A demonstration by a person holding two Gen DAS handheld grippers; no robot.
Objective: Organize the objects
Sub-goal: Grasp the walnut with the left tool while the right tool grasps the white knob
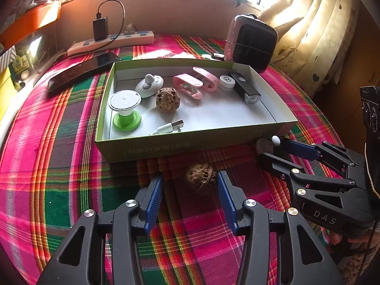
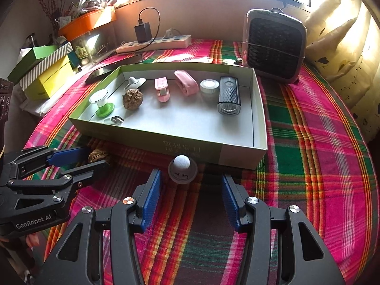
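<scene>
The walnut [image 1: 199,178] lay on the plaid tabletop [image 1: 71,178] just outside the tray's [image 1: 190,140] near wall, between the left hand-held gripper's [image 1: 190,185] parted pads, untouched. Light, hard and ridged, it should grip well across its middle. The right hand-held gripper [image 2: 190,185] stood open before a round white knob [image 2: 182,169].

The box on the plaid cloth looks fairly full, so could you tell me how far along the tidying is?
Mostly done: the box already holds several small items. In hand: the open left gripper straddles a walnut on the cloth, and the open right gripper lines up on a white knob piece. Left: gripping both and boxing them.
</scene>
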